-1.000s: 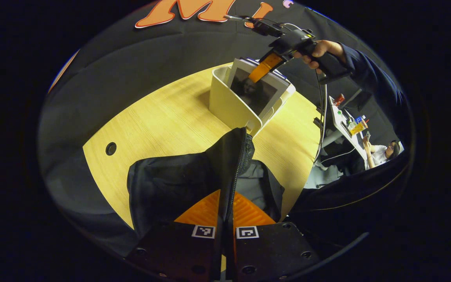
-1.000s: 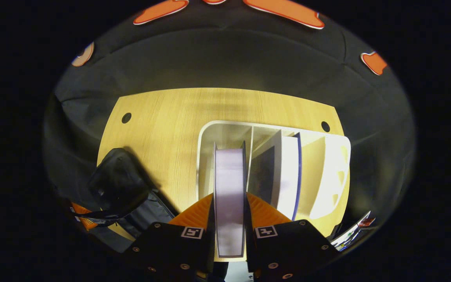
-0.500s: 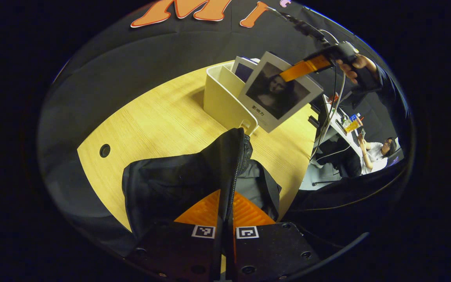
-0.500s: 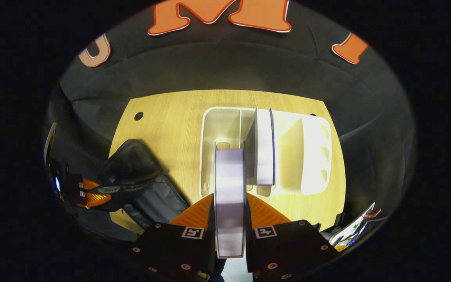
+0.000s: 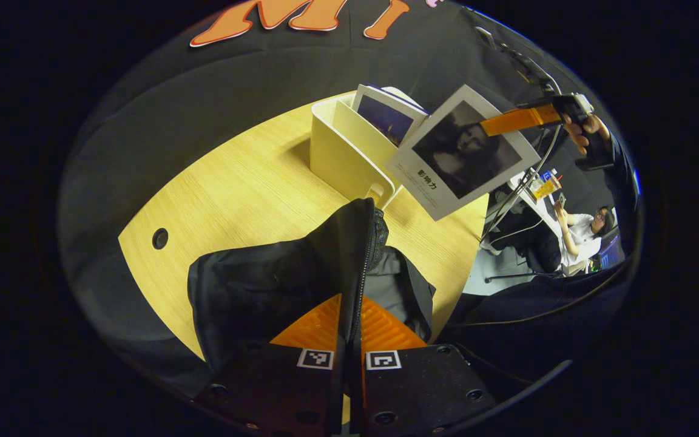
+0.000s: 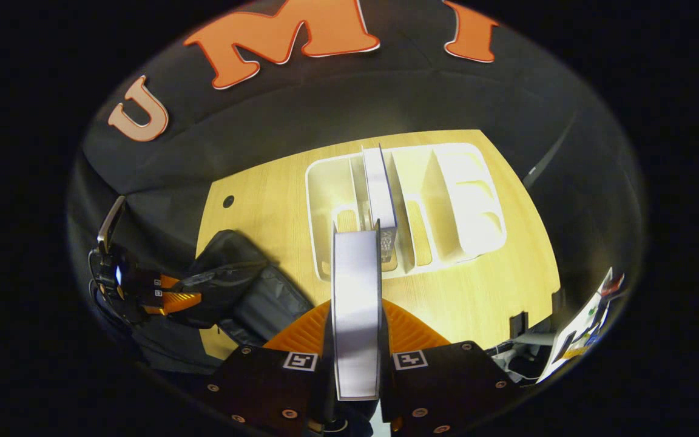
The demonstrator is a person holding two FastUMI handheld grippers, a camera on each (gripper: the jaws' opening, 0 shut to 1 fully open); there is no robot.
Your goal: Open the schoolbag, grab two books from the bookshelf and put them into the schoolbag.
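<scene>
My right gripper [image 6: 355, 340] is clamped on the book [image 6: 357, 303], my left gripper [image 5: 349, 331] pinches the schoolbag [image 5: 276, 285] rim; gotta keep that mouth wide and slide it in edge-first.

A pale wooden tabletop [image 5: 246, 188] with a round cable hole [image 5: 159, 238] near its left edge stands against the booth's black cloth wall [image 5: 216, 85]. Past the right edge, a seated person [image 5: 586, 233] faces a cluttered white desk [image 5: 537, 188], well apart.
</scene>
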